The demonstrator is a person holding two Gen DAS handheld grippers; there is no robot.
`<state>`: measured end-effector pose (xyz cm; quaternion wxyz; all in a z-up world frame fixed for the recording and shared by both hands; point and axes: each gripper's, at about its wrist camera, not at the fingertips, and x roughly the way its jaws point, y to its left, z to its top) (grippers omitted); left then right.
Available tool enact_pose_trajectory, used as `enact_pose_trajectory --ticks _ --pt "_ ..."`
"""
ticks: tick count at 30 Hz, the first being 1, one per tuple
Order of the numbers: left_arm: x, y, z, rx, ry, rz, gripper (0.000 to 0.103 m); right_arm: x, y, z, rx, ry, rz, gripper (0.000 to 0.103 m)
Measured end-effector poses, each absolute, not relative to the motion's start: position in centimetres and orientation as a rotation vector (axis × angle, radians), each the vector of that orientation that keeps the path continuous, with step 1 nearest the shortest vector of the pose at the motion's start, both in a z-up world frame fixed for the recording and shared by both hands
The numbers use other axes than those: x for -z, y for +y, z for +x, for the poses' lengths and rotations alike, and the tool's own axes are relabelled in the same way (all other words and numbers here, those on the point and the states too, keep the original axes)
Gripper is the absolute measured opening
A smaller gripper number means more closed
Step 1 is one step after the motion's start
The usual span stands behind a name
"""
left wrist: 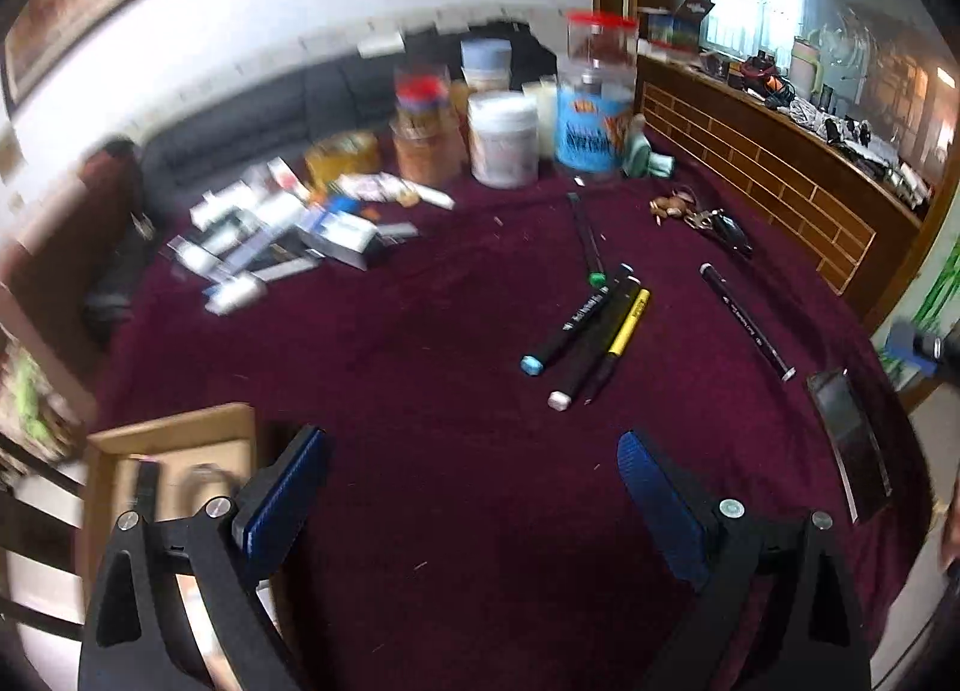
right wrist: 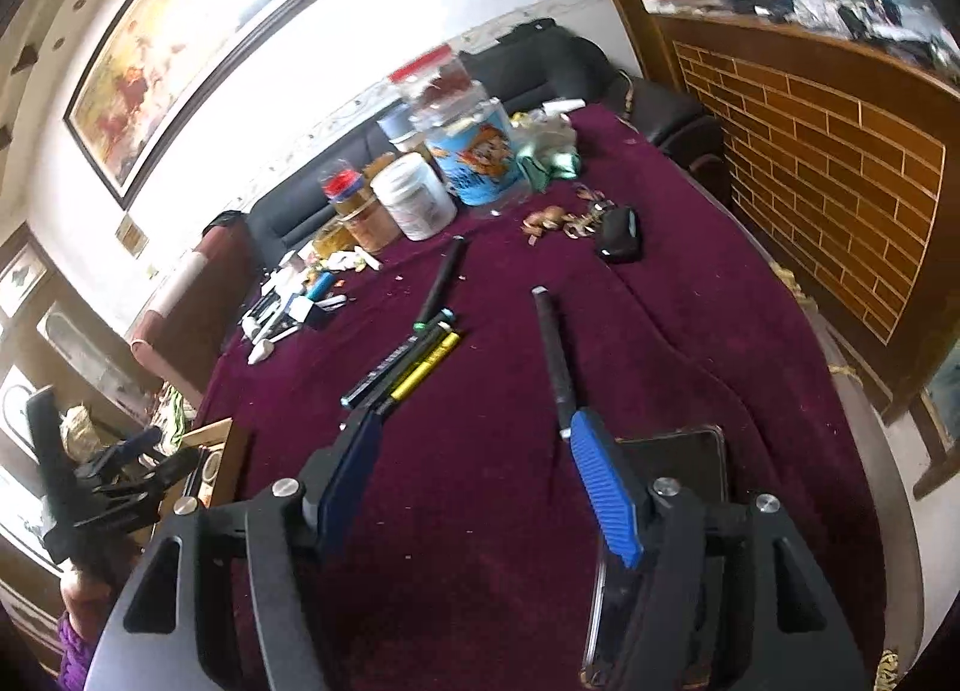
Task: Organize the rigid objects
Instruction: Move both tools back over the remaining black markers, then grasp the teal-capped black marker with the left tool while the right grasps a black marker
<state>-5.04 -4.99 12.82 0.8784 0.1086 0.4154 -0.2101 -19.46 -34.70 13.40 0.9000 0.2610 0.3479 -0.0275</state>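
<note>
Several markers (left wrist: pixel 591 331) lie bunched on the maroon tablecloth (left wrist: pixel 420 343), one with a yellow barrel (left wrist: pixel 629 325). A lone black pen (left wrist: pixel 747 322) lies to their right. My left gripper (left wrist: pixel 474 451) is open and empty, above the cloth short of the markers. In the right wrist view, my right gripper (right wrist: pixel 474 439) is open and empty; the black pen (right wrist: pixel 553 358) ends near its right fingertip (right wrist: pixel 603 487), and the marker bunch (right wrist: pixel 402 370) lies ahead left. The left gripper (right wrist: pixel 114 481) shows at the far left there.
Jars and tubs (left wrist: pixel 528 114) stand at the back of the table. Small boxes and tubes (left wrist: pixel 282 235) are piled at back left. A cardboard box (left wrist: pixel 174 451) sits at the near left edge. A phone (right wrist: pixel 666 511) lies under my right finger. Keys and a fob (right wrist: pixel 618 232) lie further back.
</note>
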Motion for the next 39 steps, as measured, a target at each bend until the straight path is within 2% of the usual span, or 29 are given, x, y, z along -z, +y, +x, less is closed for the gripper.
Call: enact_pose_trajectory --ticks 4,6,8,9,19,22,25,27,29,31,39 --pt "-10.6 -7.8 -1.0 0.497 0.902 0.249 0.098 -11.6 -35.7 -18.7 0.058 0.757 0.579 0.065" --pt "-9.6 -9.1 0.5 0.528 0.908 0.280 0.094 -11.0 -35.9 -18.3 0.057 0.770 0.594 0.065" --pt "-8.4 -10.4 2.0 0.562 0.928 0.311 0.070 -10.5 -36.1 -18.1 0.056 0.780 0.600 0.065" --pt "-8.0 -10.7 2.7 0.582 0.944 0.307 0.068 -10.4 -36.0 -18.0 0.054 0.785 0.600 0.065" --pt "-4.3 -14.1 5.3 0.641 0.964 0.436 0.068 -8.7 -36.1 -16.6 0.050 0.827 0.601 0.065" --pt "-3.5 -14.8 5.5 0.656 0.976 0.457 0.059 -8.2 -36.1 -16.2 0.056 0.846 0.605 0.065" --pt "-3.5 -15.6 5.7 0.654 0.974 0.445 0.057 -8.0 -36.0 -15.9 0.058 0.856 0.601 0.065" --pt "-3.6 -15.9 5.7 0.660 0.988 0.419 0.044 -8.1 -35.8 -15.5 0.059 0.859 0.595 0.065" --pt "-3.7 -16.3 5.0 0.666 0.992 0.426 0.024 -8.6 -35.5 -15.0 0.056 0.860 0.582 0.065" --pt "-3.9 -16.1 4.4 0.668 1.008 0.417 0.015 -9.0 -35.4 -14.5 0.057 0.864 0.566 0.065" --pt "-4.0 -11.0 0.7 0.630 1.075 0.307 0.014 -8.8 -35.1 -11.3 0.061 0.928 0.485 0.065"
